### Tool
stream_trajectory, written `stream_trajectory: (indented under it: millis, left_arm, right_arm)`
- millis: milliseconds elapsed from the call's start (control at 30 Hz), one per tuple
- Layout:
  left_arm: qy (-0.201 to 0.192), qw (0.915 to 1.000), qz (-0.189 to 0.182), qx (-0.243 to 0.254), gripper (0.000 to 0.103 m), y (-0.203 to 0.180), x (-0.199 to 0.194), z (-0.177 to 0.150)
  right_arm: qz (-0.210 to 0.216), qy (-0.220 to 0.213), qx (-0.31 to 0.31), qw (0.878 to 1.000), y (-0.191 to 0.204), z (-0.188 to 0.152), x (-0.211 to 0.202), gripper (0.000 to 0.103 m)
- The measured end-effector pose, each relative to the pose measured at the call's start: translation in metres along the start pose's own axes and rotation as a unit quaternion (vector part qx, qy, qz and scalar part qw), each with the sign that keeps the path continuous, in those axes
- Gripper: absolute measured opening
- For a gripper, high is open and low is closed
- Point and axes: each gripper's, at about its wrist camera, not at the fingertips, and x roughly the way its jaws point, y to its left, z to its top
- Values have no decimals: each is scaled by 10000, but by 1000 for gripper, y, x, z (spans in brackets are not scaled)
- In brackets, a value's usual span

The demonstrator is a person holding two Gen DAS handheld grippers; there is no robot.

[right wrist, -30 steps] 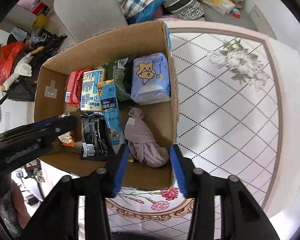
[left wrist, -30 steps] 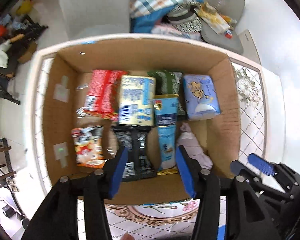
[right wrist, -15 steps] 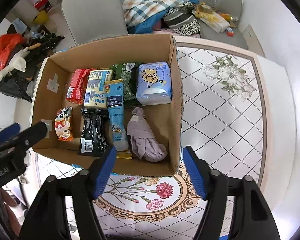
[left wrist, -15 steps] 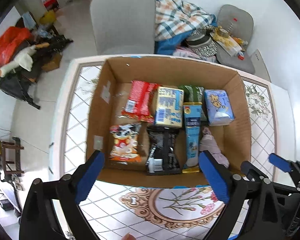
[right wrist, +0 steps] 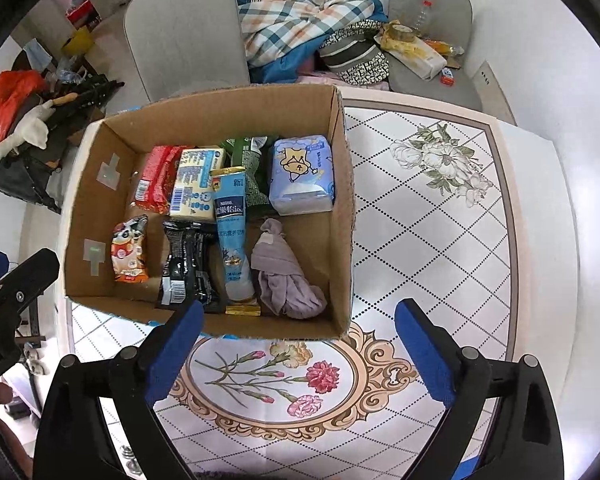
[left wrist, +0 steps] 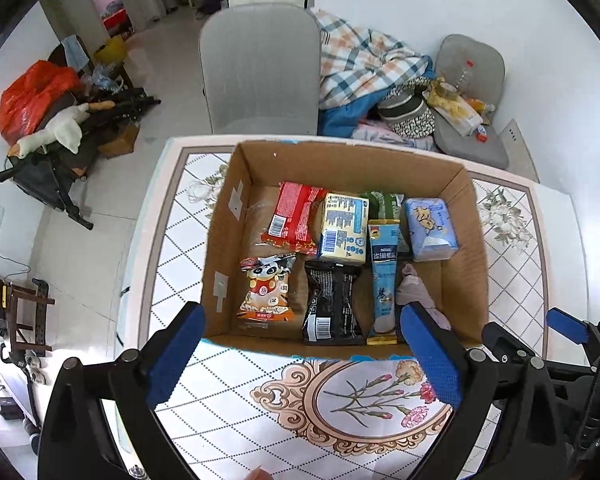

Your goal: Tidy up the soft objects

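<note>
An open cardboard box [left wrist: 224,240] [right wrist: 342,184] stands on the patterned table. Inside lie a red packet [left wrist: 294,216], a yellow pack [left wrist: 344,228], a blue tissue pack [left wrist: 430,228] [right wrist: 302,174], a panda snack bag [left wrist: 265,292], a black packet [left wrist: 330,304], a light-blue tube pack [left wrist: 383,280] [right wrist: 232,232] and a mauve cloth bundle [right wrist: 282,272] [left wrist: 414,288]. My left gripper [left wrist: 300,354] is open and empty above the table before the box's near wall. My right gripper [right wrist: 298,350] is open and empty, also before the box.
The table [right wrist: 432,248] has a floral tile top with bare surface right of the box. A grey chair [left wrist: 260,68] stands behind the table. A plaid blanket and clothes [left wrist: 364,68] lie beside it. Clutter [left wrist: 56,120] sits on the floor at left.
Both grippers have opened wide and drawn back and up out of the box. The box and room now show from farther away. The contents have not moved.
</note>
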Motion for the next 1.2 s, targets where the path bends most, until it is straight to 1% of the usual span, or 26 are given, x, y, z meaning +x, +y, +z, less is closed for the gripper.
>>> stream_trajectory:
  millis: [100, 300, 433, 600, 667, 733, 833, 933, 967, 1200]
  left_arm:
    - [-172, 9998, -28, 55, 100, -3, -32, -7]
    - [-638, 9979, -73, 95, 100, -7, -104, -22]
    - [-820, 9965, -135, 93, 100, -6, -138, -29]
    - [-1018, 9945, -215, 75, 100, -5, -171, -36]
    - [-1075, 9940, -186, 106, 100, -5, -183, -39]
    - [-1156, 9931, -130, 148, 100, -7, -191, -43]
    - [-1282, 9915, -142, 168, 100, -7, -203, -47]
    - [-1408, 9898, -140, 160, 100, -8, -210, -50]
    - [-1419, 9897, -142, 161, 103, -8, -210, -51]
    - [-1363, 9906, -137, 66, 103, -7, -207, -59]
  right_arm:
    - [65, -189, -6, 9998, -2, -9, -27, 98]
    - [200, -754, -30, 9969, -10, -37, -105, 98]
    - [153, -1161, -50, 9931, -14, -54, -157, 98]
    - [178, -1499, -53, 9885, -19, -69, -207, 98]
    - [193, -1596, -39, 9870, -20, -74, -223, 98]
    - [214, -1672, -35, 9857, -21, -79, -236, 98]
    - [218, -1733, -34, 9846, -20, -86, -249, 98]
    - [183, -1753, -31, 9843, -22, -89, -253, 103]
    - [165, -1753, -25, 9844, -22, -89, -253, 103]
    - [101, -1700, -7, 9854, -22, -89, -249, 103]
